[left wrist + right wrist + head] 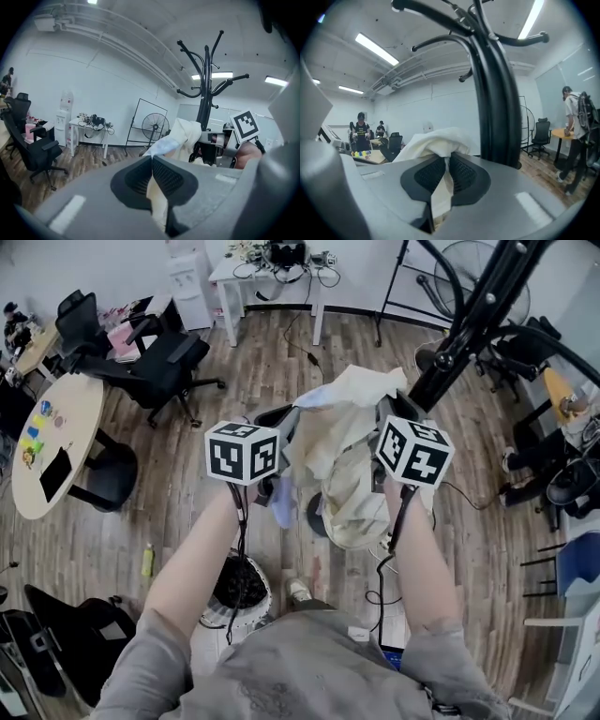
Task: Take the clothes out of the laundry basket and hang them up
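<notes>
A cream garment (339,442) with a pale blue patch hangs at chest height between my two grippers. My left gripper (286,423) is shut on one edge of it; in the left gripper view the cloth (185,133) runs out from between the closed pads of that gripper (152,161). My right gripper (386,426) is shut on the other side, with the fabric (433,143) bunched over its jaws (446,161). The black coat rack (469,324) stands just behind and to the right of the garment, and its pole (492,93) is close in front of the right gripper. A white laundry basket (258,601) sits on the floor by my feet.
Black office chairs (155,362) and a round wooden table (70,442) stand at the left. A white desk (272,282) is at the back wall, with a floor fan (154,126) beside it. People stand in the background of the right gripper view (574,136). Cables lie on the floor at the right.
</notes>
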Motion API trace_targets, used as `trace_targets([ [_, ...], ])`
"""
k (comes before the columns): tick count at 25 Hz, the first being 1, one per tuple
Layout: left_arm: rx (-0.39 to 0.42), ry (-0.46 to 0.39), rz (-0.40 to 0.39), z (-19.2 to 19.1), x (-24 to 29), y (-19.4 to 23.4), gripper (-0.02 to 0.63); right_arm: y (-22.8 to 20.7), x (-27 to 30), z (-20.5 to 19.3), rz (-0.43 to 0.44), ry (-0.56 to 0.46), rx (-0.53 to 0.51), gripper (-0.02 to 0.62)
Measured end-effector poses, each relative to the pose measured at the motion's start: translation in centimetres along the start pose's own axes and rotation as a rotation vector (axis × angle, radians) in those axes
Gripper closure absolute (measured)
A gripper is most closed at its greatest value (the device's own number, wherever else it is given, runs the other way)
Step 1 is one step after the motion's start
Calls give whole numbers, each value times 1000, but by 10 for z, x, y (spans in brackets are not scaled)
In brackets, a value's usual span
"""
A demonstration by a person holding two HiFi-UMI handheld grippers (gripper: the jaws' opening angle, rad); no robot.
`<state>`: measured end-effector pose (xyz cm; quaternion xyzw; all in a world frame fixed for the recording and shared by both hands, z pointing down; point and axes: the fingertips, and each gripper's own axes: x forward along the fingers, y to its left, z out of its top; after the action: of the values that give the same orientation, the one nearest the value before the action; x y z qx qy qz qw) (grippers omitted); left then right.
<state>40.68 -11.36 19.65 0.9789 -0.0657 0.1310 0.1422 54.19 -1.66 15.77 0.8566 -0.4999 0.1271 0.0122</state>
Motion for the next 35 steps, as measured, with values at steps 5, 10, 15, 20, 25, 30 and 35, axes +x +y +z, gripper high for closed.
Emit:
trace_targets([
  [5, 15, 13, -60, -9, -12, -34, 601, -9, -52, -9, 0, -23, 95, 538],
  [10, 5, 33, -105, -33, -29, -58, 601, -8, -100, -37, -5, -30, 152, 539],
  [15, 14, 76, -124, -60, -39, -76, 601, -12, -134, -73, 1, -1, 183, 538],
  [20, -13, 114, -116, -88, -46, -76, 601, -4, -150, -110, 6, 48, 209, 538],
  [25, -25, 171, -84, -118, -49, -68, 600, 5, -157, -155, 13, 118, 226, 537],
  [30, -50, 244, -24, -154, -46, -49, 600, 17, -152, -203, 25, 223, 205, 537],
  [35, -68, 301, 22, -186, -45, -34, 594, 24, -151, -250, 35, 322, 206, 541],
])
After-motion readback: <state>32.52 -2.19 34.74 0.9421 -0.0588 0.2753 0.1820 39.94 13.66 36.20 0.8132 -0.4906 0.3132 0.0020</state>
